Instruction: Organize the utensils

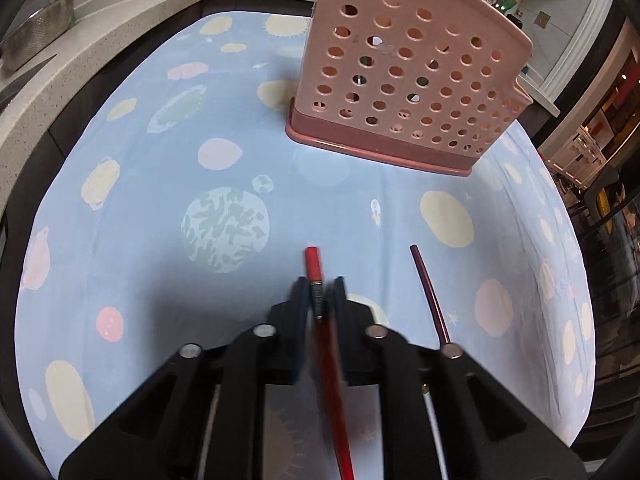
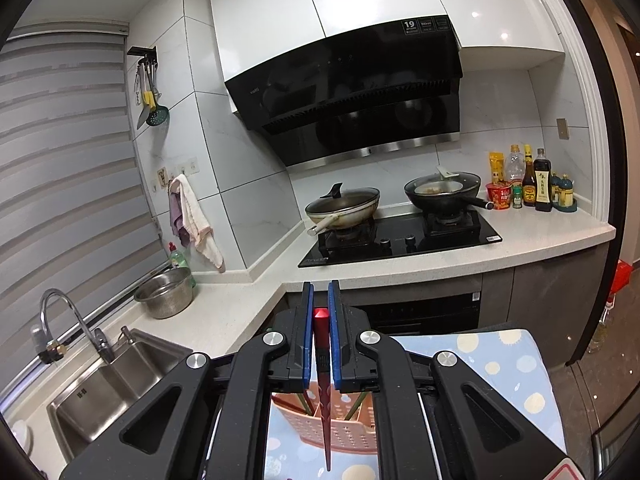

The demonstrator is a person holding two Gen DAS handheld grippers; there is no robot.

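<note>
Left hand-held gripper (image 1: 319, 290) pinching red chopstick (image 1: 313, 264) above desk (image 1: 140, 240). Right hand-held gripper (image 2: 321, 300) pinching second red chopstick (image 2: 321, 344), tip over pink utensil basket (image 2: 352, 436). Dark chopstick (image 1: 428, 292) lies on cloth.

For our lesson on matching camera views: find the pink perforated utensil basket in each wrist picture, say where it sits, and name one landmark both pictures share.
Left wrist view: the pink basket stands upper right on the space-print cloth, beyond the left gripper.
Right wrist view: the basket shows bottom centre, below the right gripper, partly hidden.
Shared landmark: the steel colander on the counter.
</note>
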